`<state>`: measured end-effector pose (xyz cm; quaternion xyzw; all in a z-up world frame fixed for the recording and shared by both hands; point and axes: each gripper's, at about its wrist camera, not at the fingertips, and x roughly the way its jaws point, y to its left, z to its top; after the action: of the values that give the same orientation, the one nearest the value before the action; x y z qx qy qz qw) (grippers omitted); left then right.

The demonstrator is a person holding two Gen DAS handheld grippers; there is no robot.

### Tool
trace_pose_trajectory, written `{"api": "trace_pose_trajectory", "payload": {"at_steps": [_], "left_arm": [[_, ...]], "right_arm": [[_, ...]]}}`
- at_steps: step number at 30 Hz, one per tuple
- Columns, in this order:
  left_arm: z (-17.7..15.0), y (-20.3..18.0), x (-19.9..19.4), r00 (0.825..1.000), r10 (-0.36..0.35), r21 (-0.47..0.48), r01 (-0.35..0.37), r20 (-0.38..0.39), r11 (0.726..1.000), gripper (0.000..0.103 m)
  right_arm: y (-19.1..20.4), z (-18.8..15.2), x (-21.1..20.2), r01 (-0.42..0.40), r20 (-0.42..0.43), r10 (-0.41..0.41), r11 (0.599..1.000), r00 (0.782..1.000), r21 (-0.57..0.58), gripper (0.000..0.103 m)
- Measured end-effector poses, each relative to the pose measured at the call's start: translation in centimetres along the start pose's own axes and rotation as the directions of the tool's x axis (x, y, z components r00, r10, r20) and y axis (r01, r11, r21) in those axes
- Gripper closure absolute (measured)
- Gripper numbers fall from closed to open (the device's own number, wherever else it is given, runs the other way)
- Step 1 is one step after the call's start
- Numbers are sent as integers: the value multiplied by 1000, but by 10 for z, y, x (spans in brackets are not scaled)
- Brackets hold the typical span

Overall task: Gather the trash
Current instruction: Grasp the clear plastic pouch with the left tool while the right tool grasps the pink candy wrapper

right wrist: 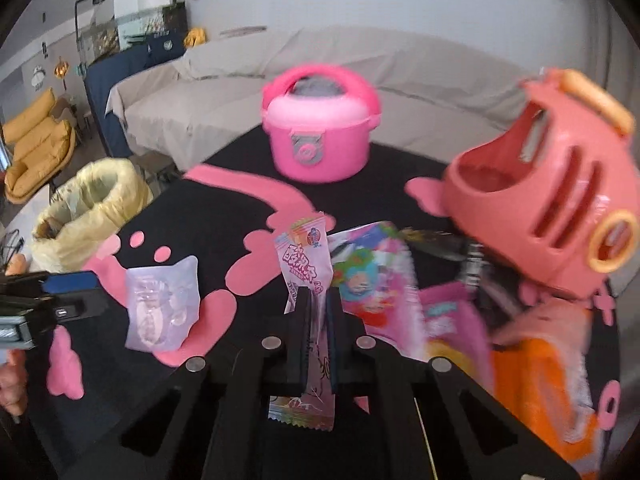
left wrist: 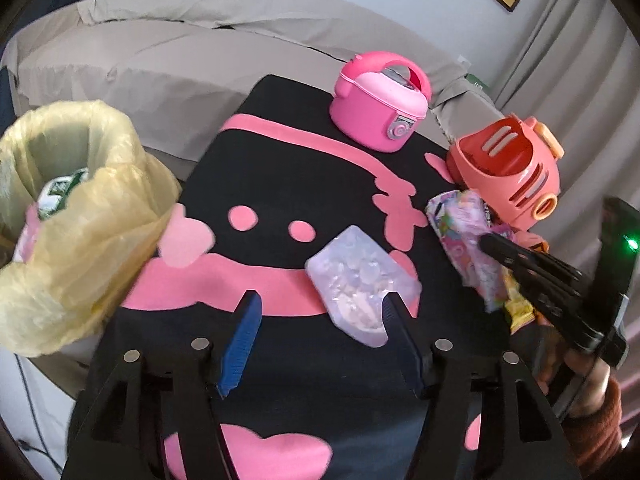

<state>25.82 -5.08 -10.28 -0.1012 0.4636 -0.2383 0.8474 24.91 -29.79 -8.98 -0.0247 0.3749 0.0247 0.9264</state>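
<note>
A black tablecloth with pink shapes (left wrist: 304, 184) is spread over the table, and the trash is scattered along its right side. The right gripper (right wrist: 316, 300) is clenched on a pale pink candy wrapper (right wrist: 306, 256), which is pinched flat between the jaws with its printed end standing above the fingertips and its crimped end trailing beneath; the grasp at mid-length appears chosen so that the thin film does not slip out. Beside it, further colourful wrappers (right wrist: 372, 280) are piled just below a coral toy toaster (right wrist: 552, 208), against which they seem to be lodged. The left gripper (left wrist: 320, 304) is held with its jaws apart and nothing between them; a clear plastic packet (left wrist: 360, 276) lies at the tip of its right finger, whether touching cannot be told, so it is probably meant to be grasped next. A bin lined with a yellow bag (left wrist: 80, 216) stands at the table's left edge, with some rubbish already inside, within reach of the left side. A pink toy rice cooker (left wrist: 380, 100) is set at the far end, apart from the trash.
</note>
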Motion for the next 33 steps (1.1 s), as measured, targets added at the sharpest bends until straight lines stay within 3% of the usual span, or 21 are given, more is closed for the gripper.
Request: {"api": "trace_pose_trajectory", "payload": {"at_steps": [7, 12, 16, 20, 24, 26, 30, 33], "left_arm": [[-1, -30, 32, 998, 9, 51, -6, -56, 999, 33], [0, -64, 50, 997, 69, 142, -63, -39, 988, 19], [2, -85, 66, 989, 149, 207, -143, -17, 968, 18], [-2, -92, 70, 974, 223, 249, -224, 34, 942, 28], [-7, -96, 66, 971, 225, 297, -237, 76, 925, 40], [-8, -97, 62, 979, 193, 320, -204, 67, 925, 56], [-10, -94, 54, 986, 153, 338, -167, 68, 926, 67], [-9, -89, 46, 992, 118, 311, -127, 49, 942, 74]], "right_arm": [[-38, -15, -48, 60, 52, -63, 997, 997, 58, 97], [-67, -31, -73, 122, 71, -130, 986, 989, 110, 97], [-82, -44, -82, 152, 82, -165, 978, 983, 141, 97], [-89, -53, -86, 138, 95, -156, 975, 983, 173, 97], [-89, -53, -87, 123, 113, -145, 976, 983, 181, 97], [-88, -52, -87, 116, 120, -140, 976, 983, 184, 97], [-83, -49, -89, 107, 140, -132, 979, 981, 177, 96], [-81, -49, -90, 102, 145, -129, 979, 981, 176, 96]]}}
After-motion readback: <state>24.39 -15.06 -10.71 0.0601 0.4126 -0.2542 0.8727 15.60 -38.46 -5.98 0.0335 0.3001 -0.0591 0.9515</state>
